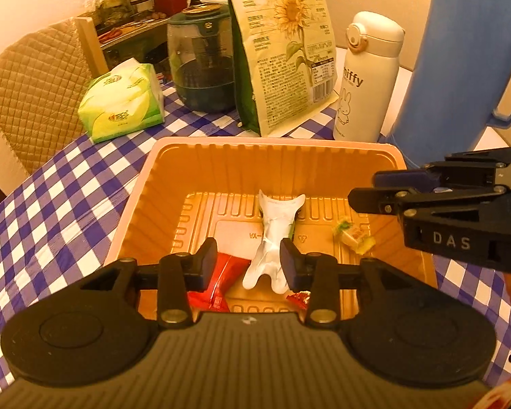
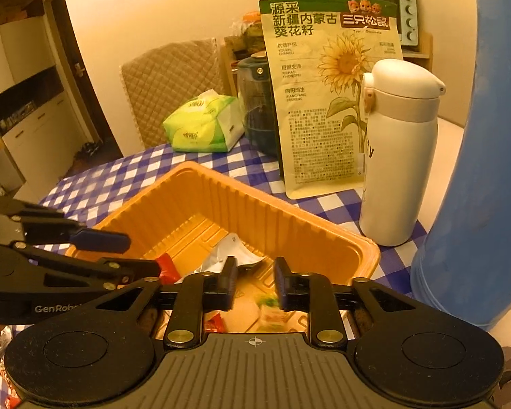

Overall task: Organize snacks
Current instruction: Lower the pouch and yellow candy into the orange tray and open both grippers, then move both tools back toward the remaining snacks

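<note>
the left hand-held gripper (image 1: pixel 248 260) hangs spread over the orange tray (image 1: pixel 221 167) on the checked table (image 1: pixel 68 204), pinching nothing. a white snack packet (image 1: pixel 272 238) and red packet (image 1: pixel 221 272) lie inside. the right hand-held gripper (image 2: pixel 254 283), spread and empty, hangs above a yellow candy (image 1: pixel 352 237).

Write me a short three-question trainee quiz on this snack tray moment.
1. True or false: the orange tray holds a silver wrapper.
2. Which stands nearest the white flask: A tissue pack, B sunflower seed bag, C dark jar?
3. What does the left gripper grip?

Key: 1 true. 2 B. 3 Nothing; it is open above the tray, as is the right gripper.
</note>
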A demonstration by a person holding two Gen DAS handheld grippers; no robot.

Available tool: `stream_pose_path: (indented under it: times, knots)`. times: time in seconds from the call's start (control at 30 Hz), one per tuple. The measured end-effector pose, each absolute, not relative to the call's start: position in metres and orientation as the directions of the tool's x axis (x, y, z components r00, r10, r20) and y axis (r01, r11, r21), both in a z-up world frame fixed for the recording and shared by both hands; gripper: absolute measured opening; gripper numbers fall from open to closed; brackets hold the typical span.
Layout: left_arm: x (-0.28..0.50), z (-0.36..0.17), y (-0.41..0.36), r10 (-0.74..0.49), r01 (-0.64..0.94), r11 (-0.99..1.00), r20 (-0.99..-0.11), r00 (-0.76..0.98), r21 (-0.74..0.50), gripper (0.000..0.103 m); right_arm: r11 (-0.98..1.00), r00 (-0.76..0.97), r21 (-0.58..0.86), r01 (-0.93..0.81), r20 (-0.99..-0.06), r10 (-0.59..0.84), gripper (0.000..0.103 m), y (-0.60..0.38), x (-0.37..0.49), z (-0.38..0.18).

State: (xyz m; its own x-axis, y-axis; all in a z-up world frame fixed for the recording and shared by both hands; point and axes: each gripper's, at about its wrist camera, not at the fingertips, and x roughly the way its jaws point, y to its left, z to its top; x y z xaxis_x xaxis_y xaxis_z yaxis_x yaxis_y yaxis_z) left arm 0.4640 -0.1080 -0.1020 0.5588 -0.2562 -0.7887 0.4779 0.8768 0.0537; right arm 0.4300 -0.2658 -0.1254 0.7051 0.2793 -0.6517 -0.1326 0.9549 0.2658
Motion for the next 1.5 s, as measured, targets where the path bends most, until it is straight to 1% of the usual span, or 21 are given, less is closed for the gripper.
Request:
stream_pose_path:
  times: [0.03, 0.1, 0.13, 0.27, 0.37, 0.7, 0.87, 1.27, 1.5]
  knots:
    - [0.462, -0.101, -0.106, -0.254, 0.473, 0.880, -0.789, 0.560, 0.052, 0.040, 0.953, 0.705, 0.272, -0.129, -0.650, 0.282, 0.063, -0.266, 0.429, -0.125]
    - [0.459, -0.100, -0.102, -0.252, 0.461, 0.886, -0.787, 0.563, 0.046, 0.047, 0.951, 0.719, 0.286, -0.116, -0.636, 0.280, 0.070, -0.268, 0.423, -0.124]
    - [0.456, -0.098, -0.099, -0.250, 0.454, 0.890, -0.784, 0.567, 0.044, 0.050, 0.949, 0.725, 0.294, -0.116, -0.628, 0.283, 0.071, -0.269, 0.420, -0.123]
    - [0.444, -0.092, -0.089, -0.256, 0.423, 0.906, -0.776, 0.577, 0.015, 0.058, 0.943, 0.716, 0.315, -0.111, -0.632, 0.295, 0.073, -0.272, 0.408, -0.123]
    - [0.432, -0.086, -0.080, -0.260, 0.393, 0.919, -0.764, 0.590, -0.009, 0.062, 0.940, 0.717, 0.325, -0.102, -0.631, 0.296, 0.075, -0.274, 0.397, -0.120]
    - [0.373, -0.067, -0.044, -0.231, 0.286, 0.957, -0.729, 0.644, -0.051, 0.062, 0.932, 0.733, 0.343, -0.114, -0.604, 0.312, 0.085, -0.274, 0.356, -0.100]
    - [0.334, -0.064, -0.014, -0.182, 0.198, 0.978, -0.726, 0.663, -0.065, 0.062, 0.925, 0.722, 0.345, -0.160, -0.598, 0.348, 0.087, -0.264, 0.334, -0.092]
    - [0.241, -0.068, 0.062, 0.009, -0.048, 0.998, -0.754, 0.657, -0.031, 0.062, 0.892, 0.639, 0.301, -0.337, -0.623, 0.451, 0.087, -0.213, 0.286, -0.092]
    - [0.199, -0.078, 0.088, 0.067, -0.150, 0.988, -0.772, 0.632, -0.036, 0.061, 0.859, 0.578, 0.286, -0.426, -0.644, 0.501, 0.087, -0.180, 0.267, -0.101]
